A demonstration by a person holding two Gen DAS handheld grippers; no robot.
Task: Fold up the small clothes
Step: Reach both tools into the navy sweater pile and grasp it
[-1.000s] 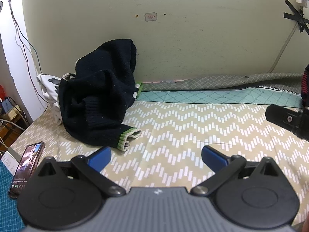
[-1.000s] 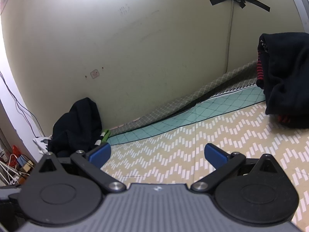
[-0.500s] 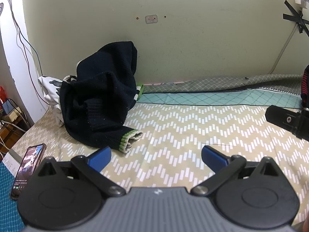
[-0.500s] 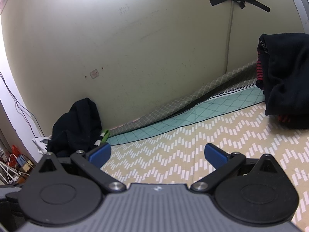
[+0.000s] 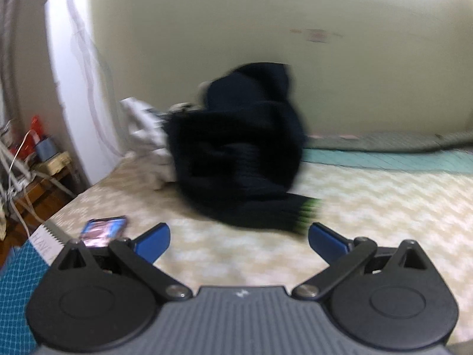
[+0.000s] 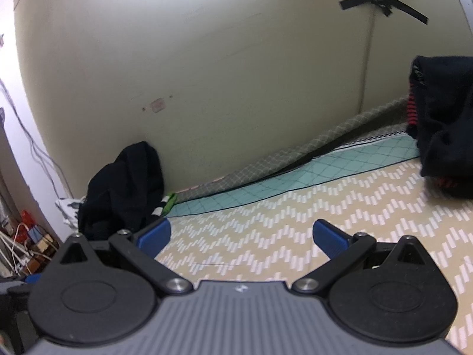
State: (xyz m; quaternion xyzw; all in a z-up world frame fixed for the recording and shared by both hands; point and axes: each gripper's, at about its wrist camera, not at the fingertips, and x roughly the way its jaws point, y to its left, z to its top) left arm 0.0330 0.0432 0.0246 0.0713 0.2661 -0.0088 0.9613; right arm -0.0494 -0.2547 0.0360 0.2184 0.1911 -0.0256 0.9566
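Both hand-held grippers gape wide and empty over the zigzag-patterned bed (image 6: 266, 224).

The left hand-held gripper (image 5: 239, 238) faces a blurred phone (image 5: 104, 227) and the crumpled dark sweater (image 5: 239, 162) heaped against the wall; the right hand-held gripper (image 6: 241, 235) sees a second dark garment (image 6: 443, 124), red-striped, cut off at the frame edge.

left gripper (image 5: 238, 238): blue fingers (image 5: 153, 241), black link arms, silver pivot screws, two black round discs, grey ribbed centre plate with small white mark, lower frame | right gripper (image 6: 241, 236): same build, blue fingers (image 6: 329, 239)
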